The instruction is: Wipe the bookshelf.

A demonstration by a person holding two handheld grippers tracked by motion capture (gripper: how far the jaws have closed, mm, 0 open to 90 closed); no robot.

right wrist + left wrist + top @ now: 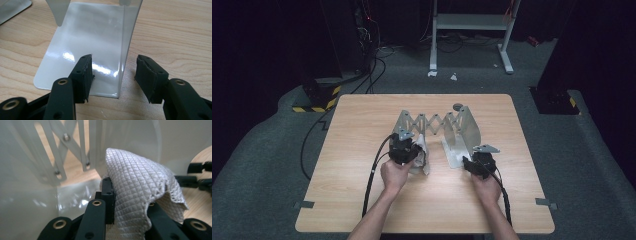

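from the high view, an expanding metal book rack (439, 131) stands mid-table (362, 200) with its scissor lattice stretched between two end plates; the left gripper (411, 152) presses a grey cloth (422, 152) against the inside of the left end plate, while the right gripper (469, 162) sits at the foot of the right end plate; if the wiping push runs sideways, the lattice could fold or the whole rack could skate across the smooth wood.

in the left gripper view, the jaws are clenched on the cloth (140, 187), which bunches up over them beside the left plate (27, 202); the grip takes only a fold, so a hard drag on the metal could pull the cloth loose, and a corner might snag on the lattice rivets (66, 137).

in the right gripper view, the jaws stand released, straddling the upright edge of the right plate (95, 42) without pressing it; unclamped, that plate is not really steadied, and closing carelessly could make the jaws slip off the glossy metal or tip the rack.
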